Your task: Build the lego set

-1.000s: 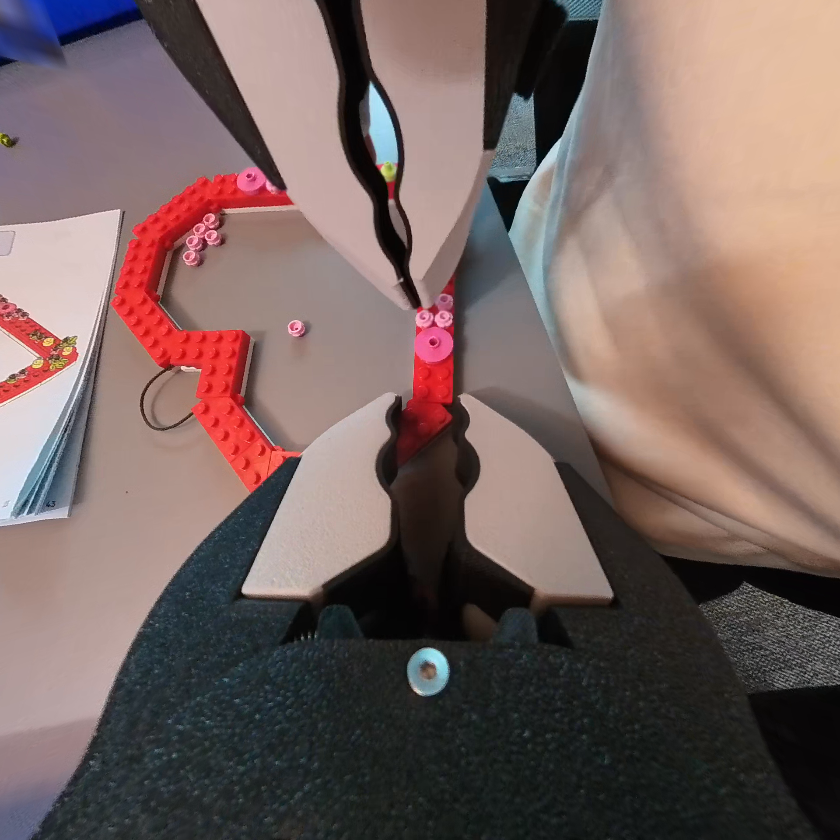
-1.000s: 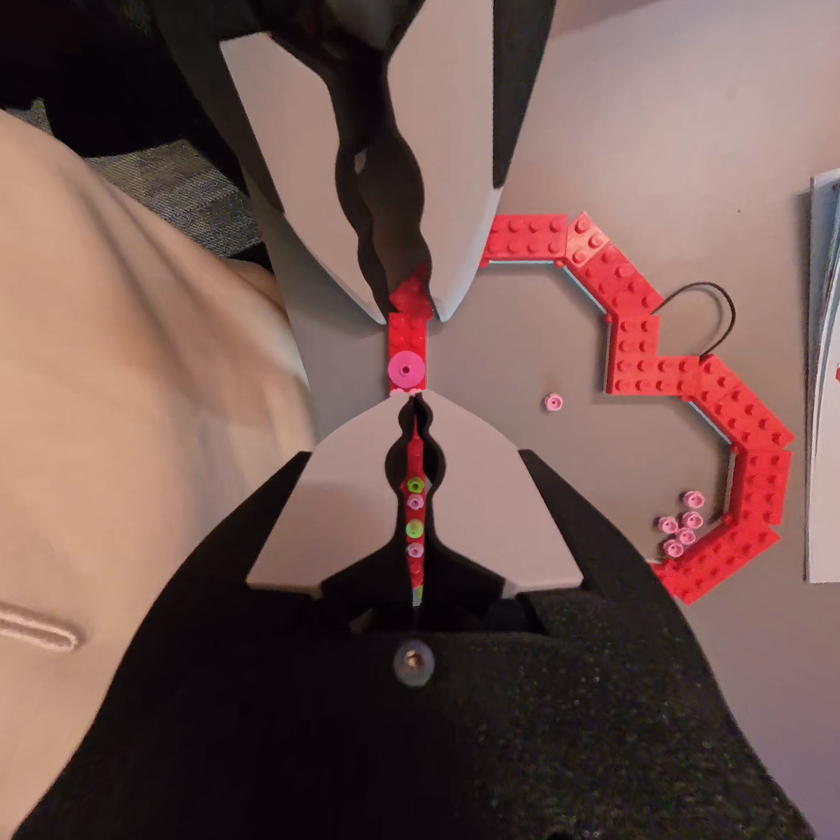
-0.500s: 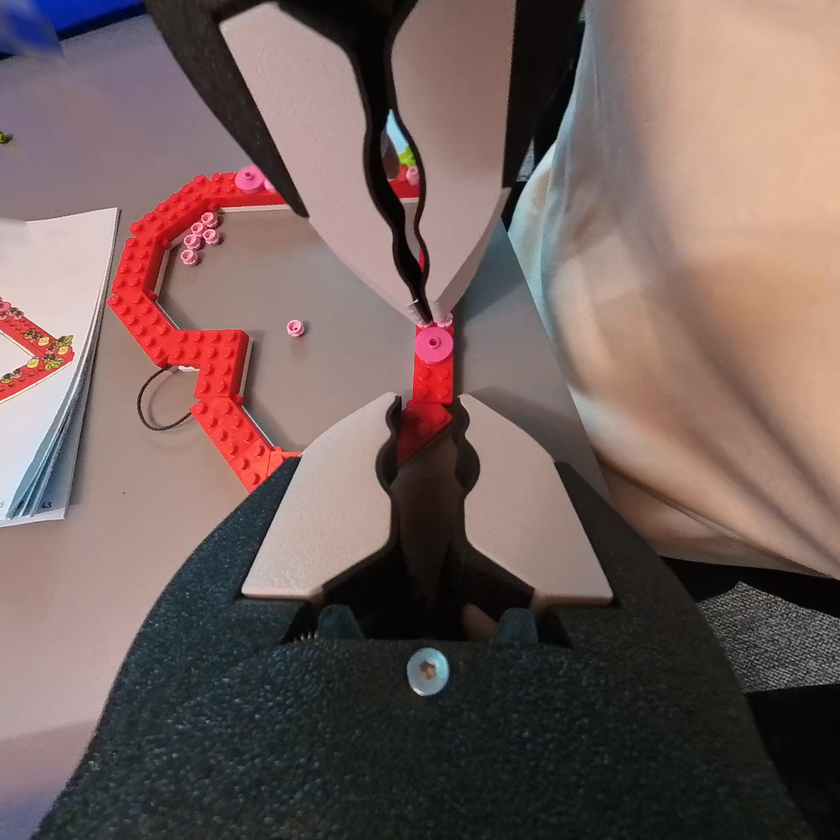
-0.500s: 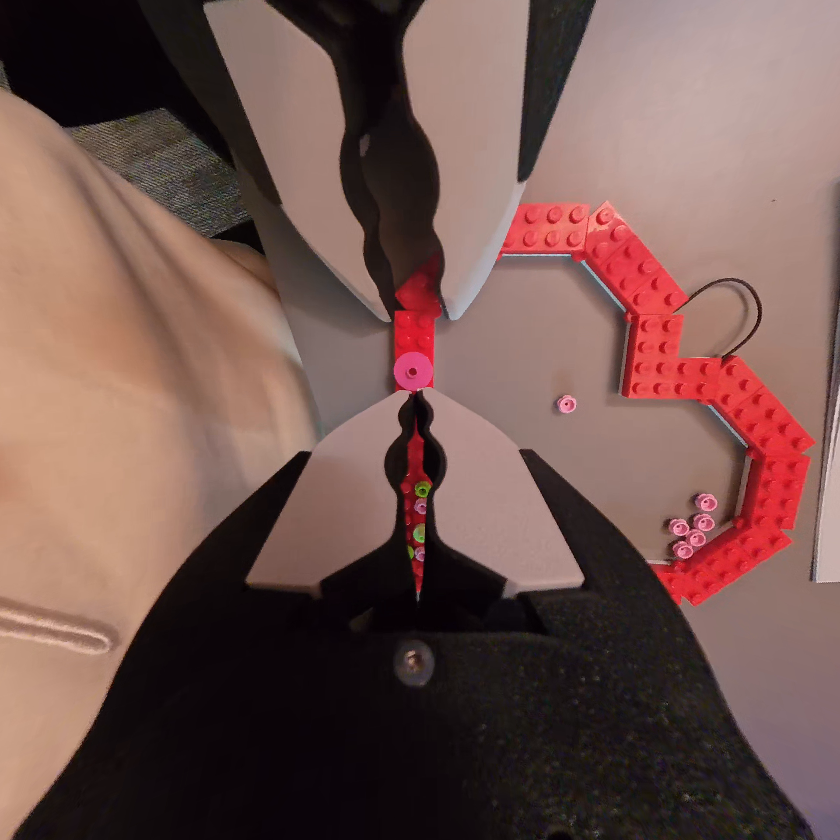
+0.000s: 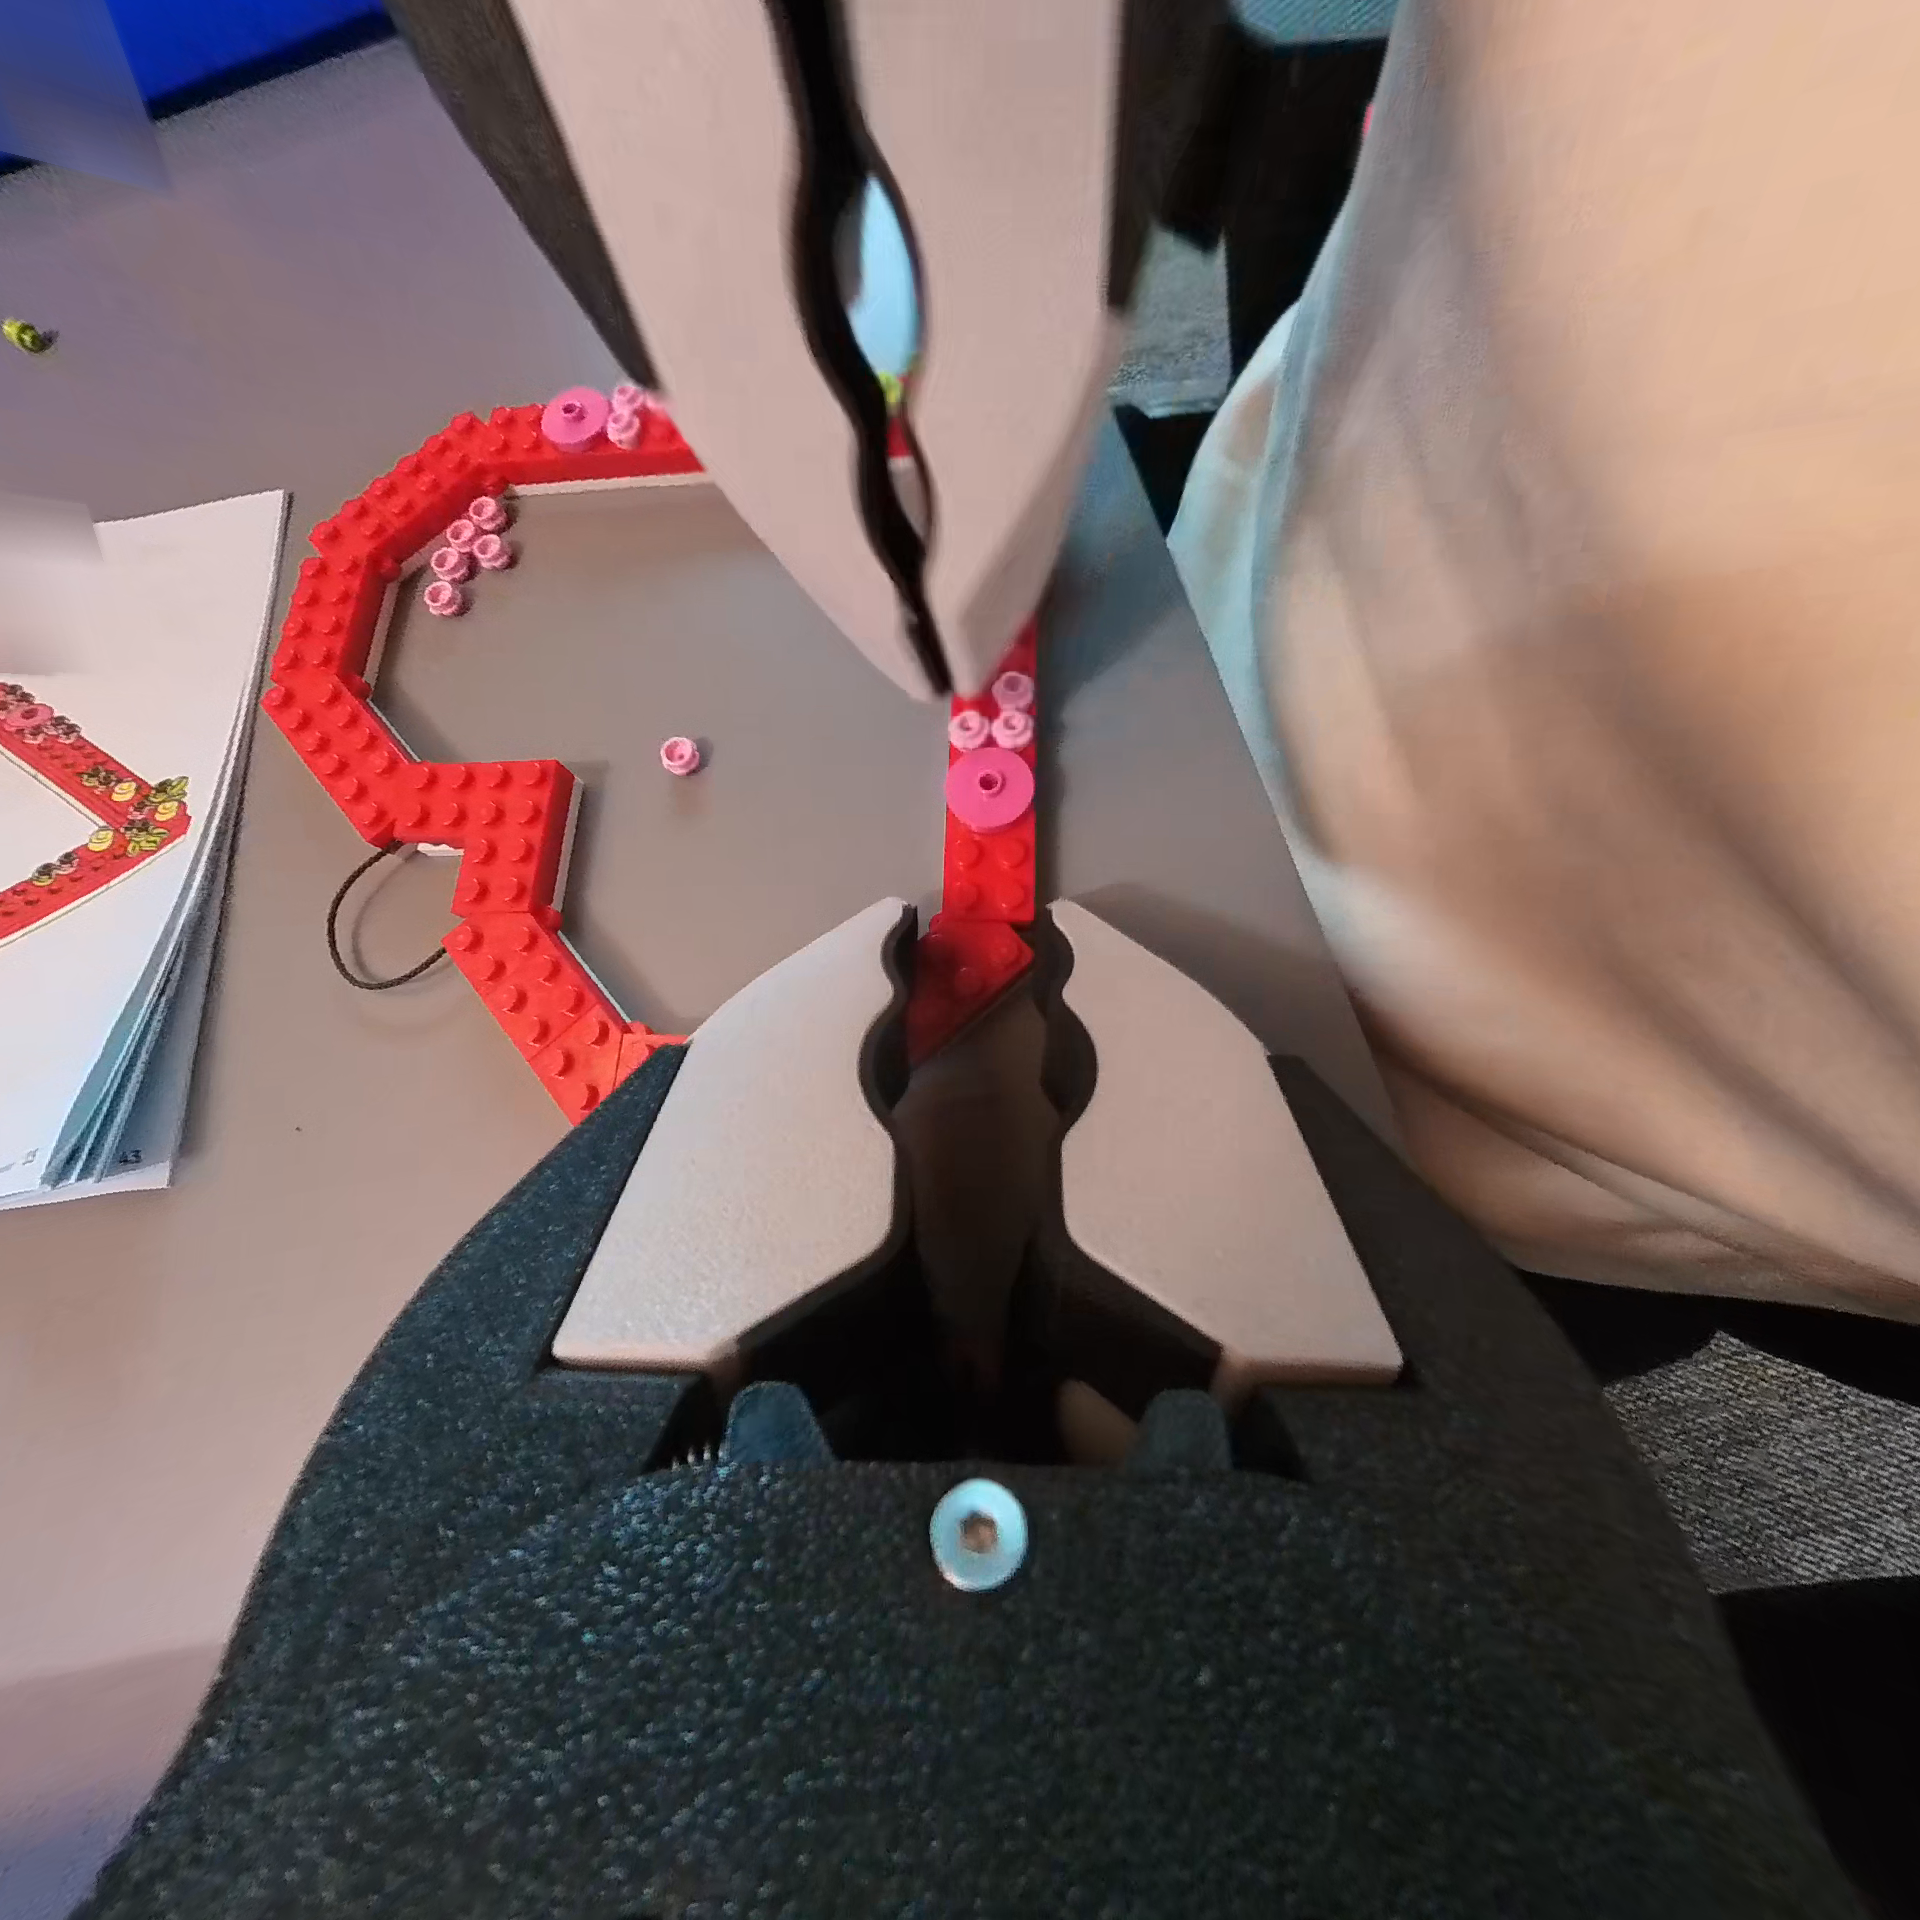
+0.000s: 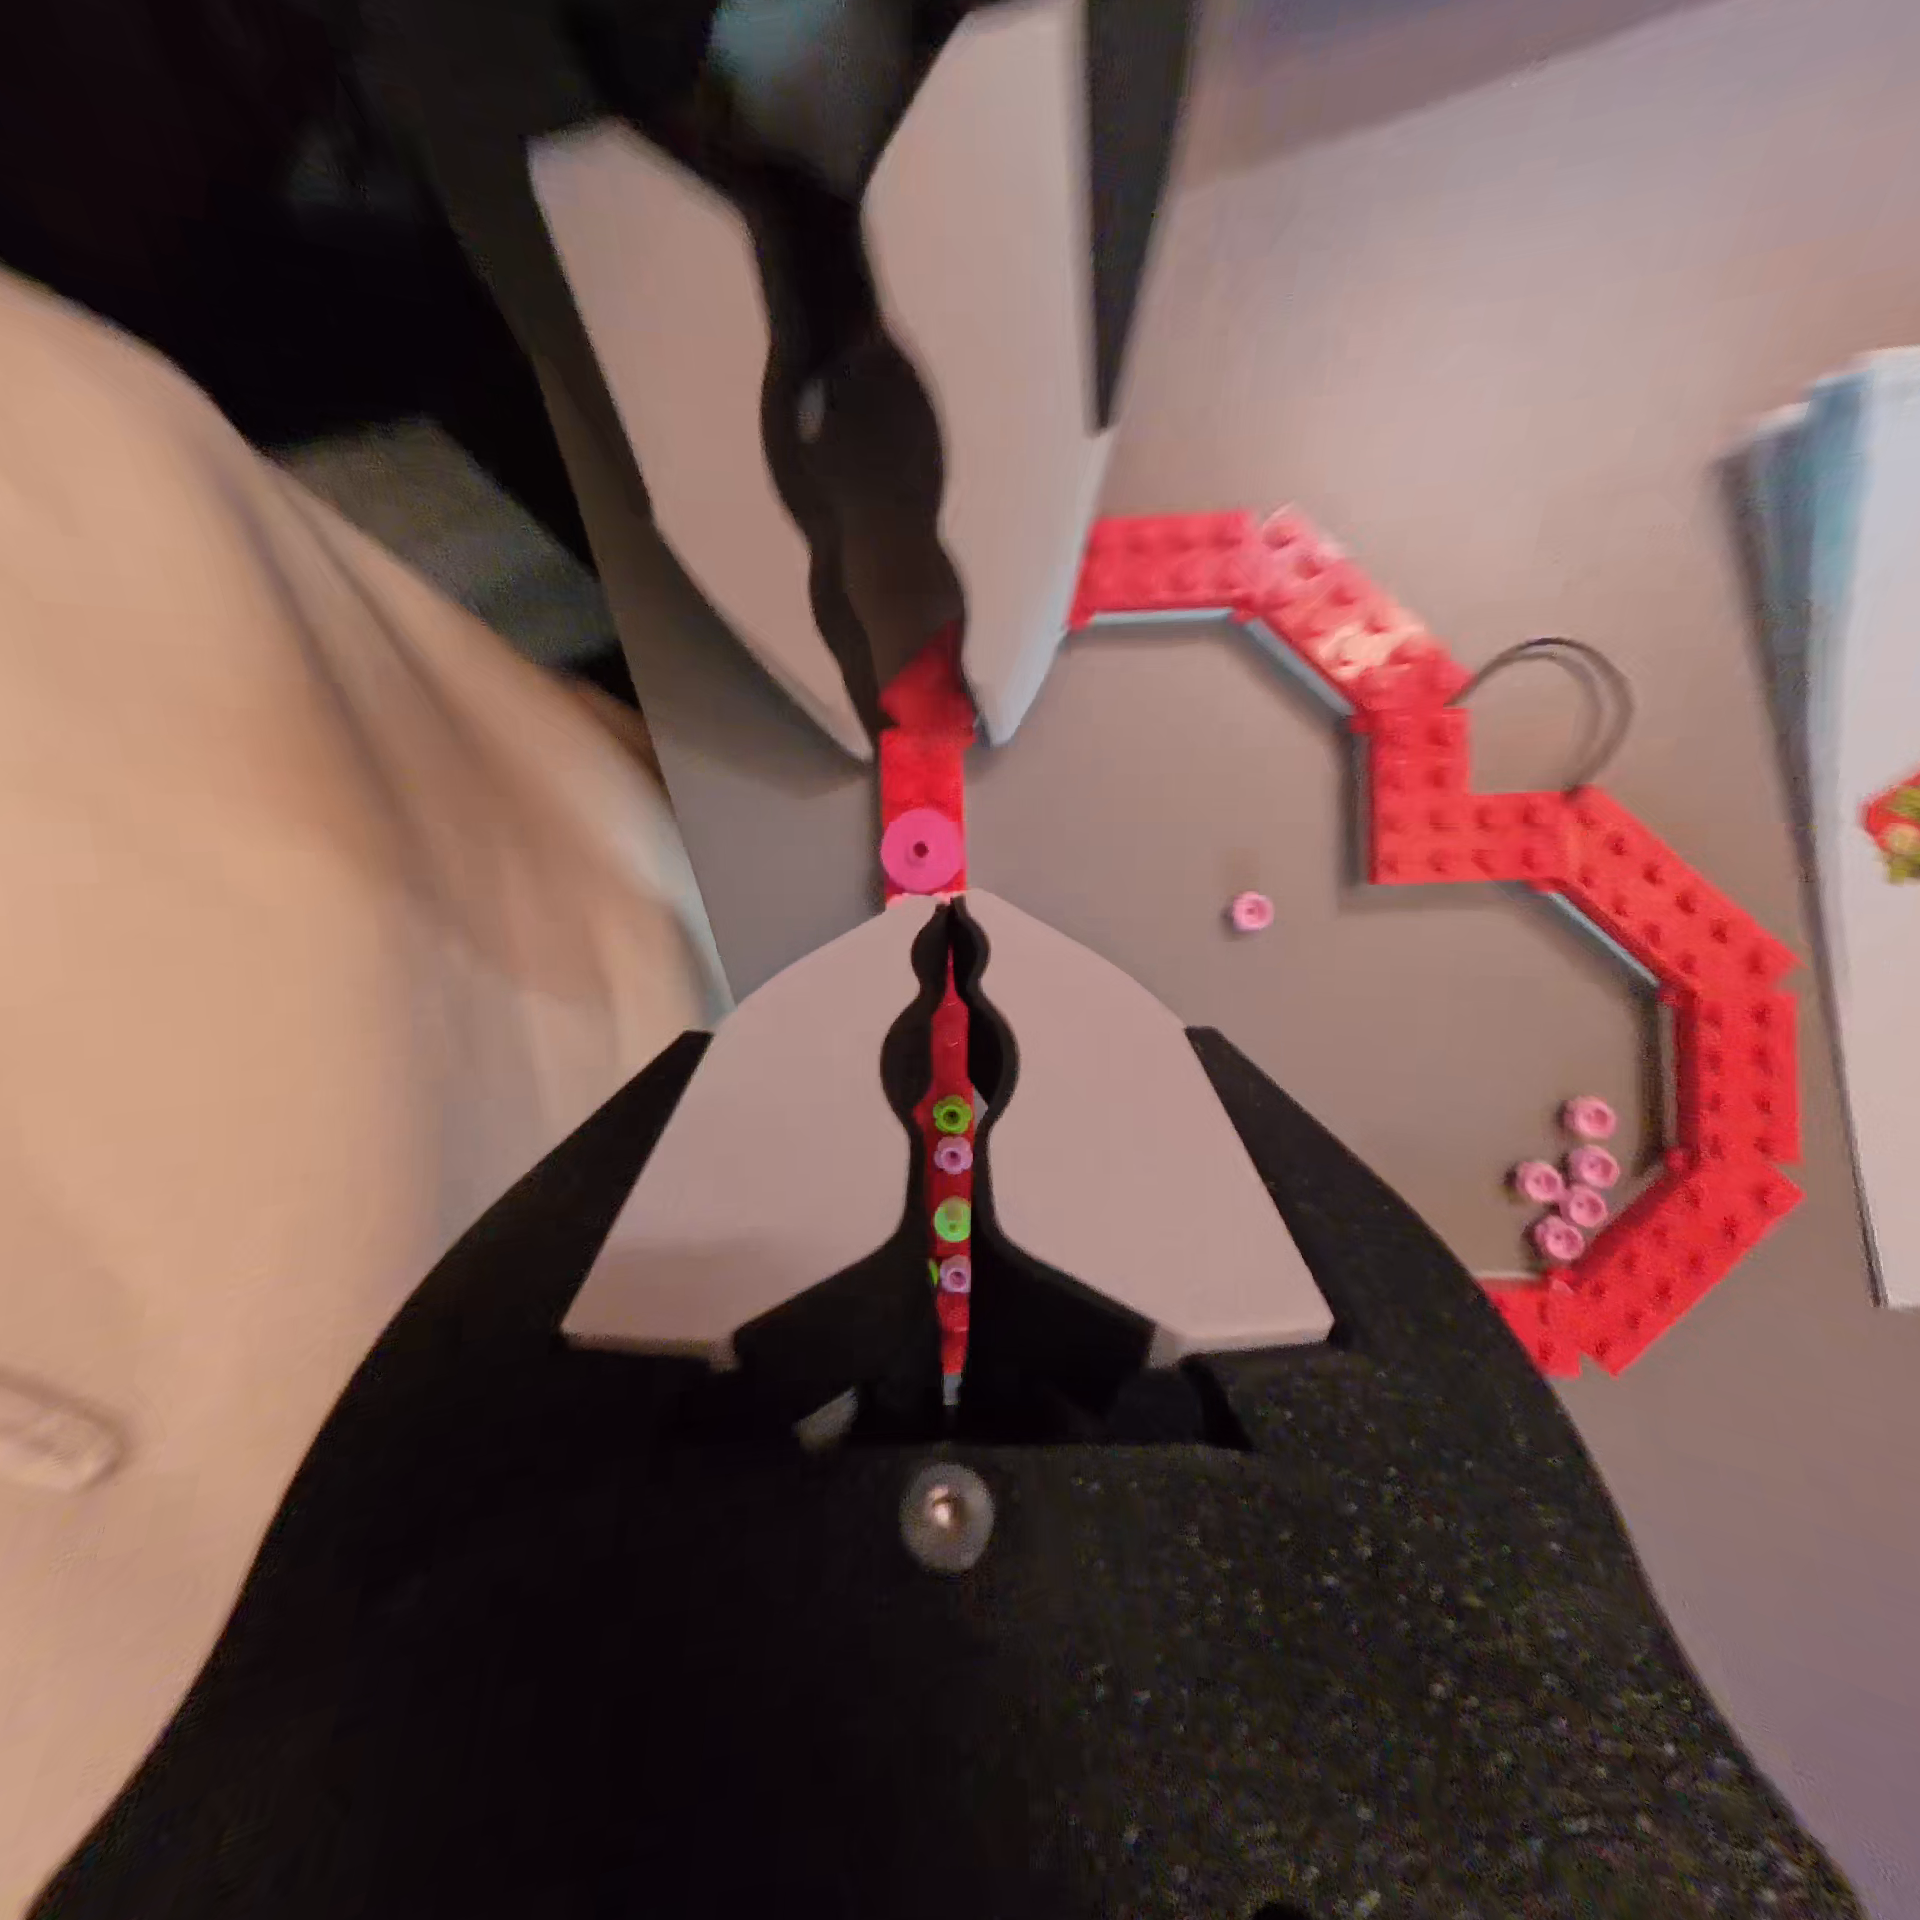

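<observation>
- Grey counter (image 5: pixel 727 644) carries a red heart frame (image 5: pixel 343 717), loose pink studs (image 5: pixel 468 551) and a booklet (image 5: pixel 125 831) at its left
- Left gripper (image 5: pixel 977 914) jaws clamp the frame's near strip
- Right gripper (image 6: pixel 951 906) jaws are pressed together over that strip; a grip cannot be told
- Beige clothing (image 5: pixel 1610 727) is beside the counter

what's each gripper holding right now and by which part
The left gripper clamps the red heart frame across a corner plate near the table edge. The right gripper is shut with no visible piece, tips above small pink studs.
</observation>
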Demonstrator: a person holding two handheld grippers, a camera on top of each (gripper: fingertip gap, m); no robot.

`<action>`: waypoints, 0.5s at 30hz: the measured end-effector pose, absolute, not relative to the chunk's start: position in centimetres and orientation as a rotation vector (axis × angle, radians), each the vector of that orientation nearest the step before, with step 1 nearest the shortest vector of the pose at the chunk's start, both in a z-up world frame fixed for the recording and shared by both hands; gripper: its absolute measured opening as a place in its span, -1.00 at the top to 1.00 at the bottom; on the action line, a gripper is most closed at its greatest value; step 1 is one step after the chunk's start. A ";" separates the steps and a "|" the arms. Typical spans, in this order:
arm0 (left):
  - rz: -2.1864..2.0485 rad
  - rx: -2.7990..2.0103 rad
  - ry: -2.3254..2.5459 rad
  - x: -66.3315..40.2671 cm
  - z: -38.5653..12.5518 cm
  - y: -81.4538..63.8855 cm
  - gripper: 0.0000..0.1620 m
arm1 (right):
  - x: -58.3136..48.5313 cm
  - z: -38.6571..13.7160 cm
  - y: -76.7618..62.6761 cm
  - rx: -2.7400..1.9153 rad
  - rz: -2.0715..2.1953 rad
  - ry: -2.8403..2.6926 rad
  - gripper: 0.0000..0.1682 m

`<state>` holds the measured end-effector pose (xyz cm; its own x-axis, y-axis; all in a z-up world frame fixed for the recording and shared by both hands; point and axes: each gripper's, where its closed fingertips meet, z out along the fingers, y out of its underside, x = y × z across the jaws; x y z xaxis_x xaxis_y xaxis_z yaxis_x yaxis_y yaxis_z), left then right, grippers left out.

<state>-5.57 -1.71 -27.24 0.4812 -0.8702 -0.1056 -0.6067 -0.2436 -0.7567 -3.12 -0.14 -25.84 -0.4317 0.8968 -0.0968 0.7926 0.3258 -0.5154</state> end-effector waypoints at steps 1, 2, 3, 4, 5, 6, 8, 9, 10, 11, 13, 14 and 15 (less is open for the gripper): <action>-0.431 -1.958 1.221 -5.5 -27.2 -1.7 0.74 | -3.4 -24.4 0.2 -1.568 0.854 -2.302 1.00; -0.420 -1.954 1.221 -5.5 -27.2 -1.6 0.75 | -3.6 -22.7 0.6 -1.550 0.967 -2.215 1.00; -0.405 -1.948 1.223 -5.4 -27.2 -1.5 0.76 | -3.5 -21.2 1.2 -1.523 1.042 -2.139 1.00; -0.385 -1.942 1.227 -5.3 -27.3 -1.3 0.76 | -3.2 -20.3 2.2 -1.520 1.054 -2.076 1.00; -0.359 -1.930 1.236 -5.2 -27.3 -1.1 0.76 | -2.7 -20.1 3.5 -1.541 1.018 -2.035 1.00; -0.338 -1.914 1.244 -5.0 -27.3 -1.0 0.76 | -2.0 -20.4 4.7 -1.566 0.969 -2.017 1.00; -0.312 -1.895 1.253 -4.8 -27.2 -0.6 0.77 | -0.6 -21.4 6.3 -1.607 0.888 -2.010 1.00; -0.302 -1.893 1.250 -4.8 -27.2 -0.4 0.77 | -0.1 -21.9 7.0 -1.632 0.855 -1.994 1.00; -0.296 -1.893 1.247 -4.9 -27.2 -0.1 0.77 | 0.3 -22.2 7.6 -1.655 0.838 -1.968 0.98; -0.288 -1.893 1.242 -4.9 -27.2 0.1 0.77 | 0.5 -22.4 7.9 -1.671 0.847 -1.952 0.95; -0.259 -1.886 1.233 -5.1 -27.1 0.6 0.74 | 0.9 -22.9 8.4 -1.695 0.881 -1.930 0.95; -0.244 -1.884 1.226 -5.2 -27.1 0.8 0.72 | 0.9 -23.0 8.8 -1.706 0.888 -1.904 0.94; -0.232 -1.886 1.216 -5.4 -27.0 1.0 0.69 | 0.9 -22.9 9.1 -1.706 0.909 -1.879 0.94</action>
